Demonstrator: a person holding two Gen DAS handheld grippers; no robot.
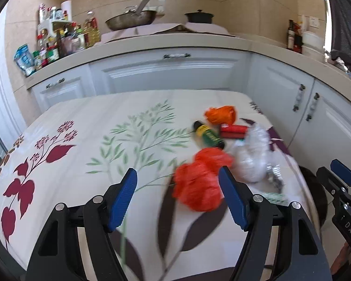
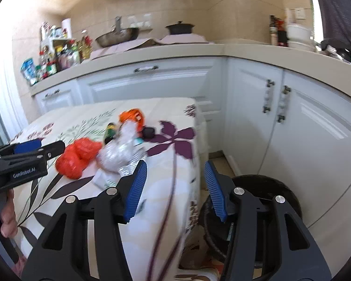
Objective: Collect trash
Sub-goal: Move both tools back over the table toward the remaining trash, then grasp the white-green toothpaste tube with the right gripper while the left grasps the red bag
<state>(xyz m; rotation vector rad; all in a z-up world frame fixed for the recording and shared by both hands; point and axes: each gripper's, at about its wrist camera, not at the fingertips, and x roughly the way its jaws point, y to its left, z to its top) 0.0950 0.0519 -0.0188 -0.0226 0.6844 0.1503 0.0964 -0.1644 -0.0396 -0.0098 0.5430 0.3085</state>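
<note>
Two claws, both spread wide and empty: my left claw (image 1: 177, 195) lines up on the crumpled red plastic bag (image 1: 200, 179) at one o'clock on the floral-cloth tabletop (image 1: 86, 140), my right claw (image 2: 175, 187) poised above the black round bin (image 2: 266, 187), ready to receive.

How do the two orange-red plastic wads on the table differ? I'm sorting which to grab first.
The red plastic bag lies nearest, just ahead of the open left gripper; the orange bag lies at the far end of the trash pile. The red plastic bag looks larger and redder; the orange bag looks smaller, tighter and more orange. Both are crumpled, lie on the flowered tablecloth, and neither is held.
</note>
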